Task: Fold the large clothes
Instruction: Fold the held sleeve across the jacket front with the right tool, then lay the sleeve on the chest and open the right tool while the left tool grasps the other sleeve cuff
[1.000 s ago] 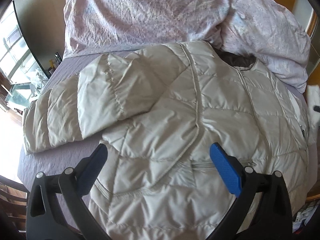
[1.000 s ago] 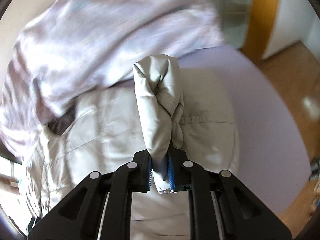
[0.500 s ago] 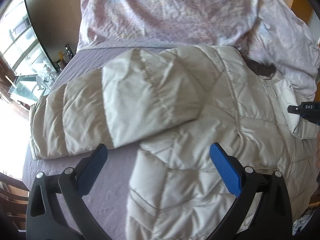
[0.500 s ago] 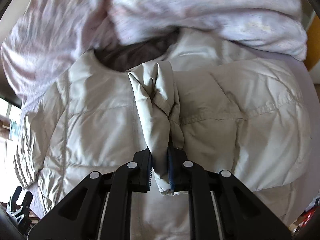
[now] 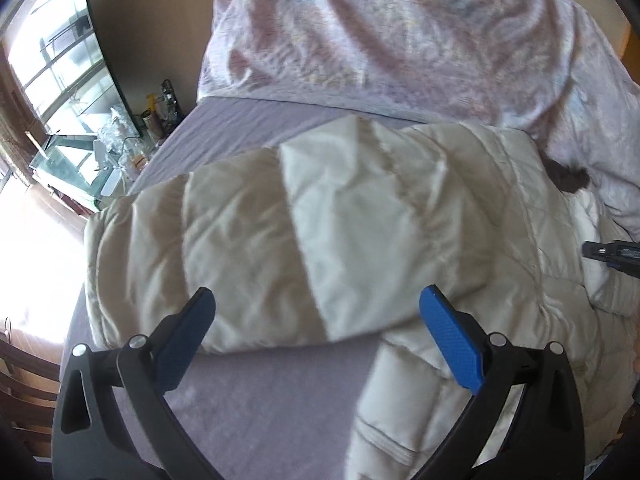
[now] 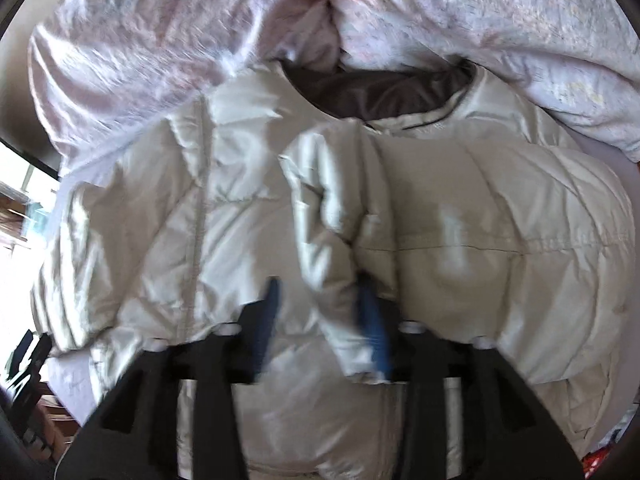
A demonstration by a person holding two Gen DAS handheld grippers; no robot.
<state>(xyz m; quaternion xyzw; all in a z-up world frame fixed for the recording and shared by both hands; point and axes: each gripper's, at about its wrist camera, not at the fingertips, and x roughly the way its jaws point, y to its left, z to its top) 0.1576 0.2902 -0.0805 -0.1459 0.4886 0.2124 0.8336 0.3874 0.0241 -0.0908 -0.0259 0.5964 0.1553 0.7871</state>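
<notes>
A cream quilted puffer jacket [image 6: 168, 240] lies face up on the purple bed sheet [image 5: 280, 400], its dark lining showing at the collar [image 6: 380, 92]. Its left sleeve [image 5: 280, 240] lies spread out toward the window side. My left gripper [image 5: 320, 328] is open and empty, hovering just in front of that sleeve. My right gripper [image 6: 320, 312] has its jaws apart, with the jacket's right sleeve cuff [image 6: 340, 264] lying loose between them on the jacket's chest. The right gripper's tip also shows at the right edge of the left wrist view [image 5: 612, 252].
A rumpled pale pink duvet [image 5: 400, 32] is piled at the head of the bed, touching the jacket's collar. A glass table with bottles [image 5: 100, 148] stands by the window left of the bed. A wooden chair back [image 5: 20, 384] is at the bed's near left corner.
My right gripper has opened and let go of the right sleeve cuff over the jacket's chest. My left gripper has moved left, from over the jacket body to in front of the left sleeve.
</notes>
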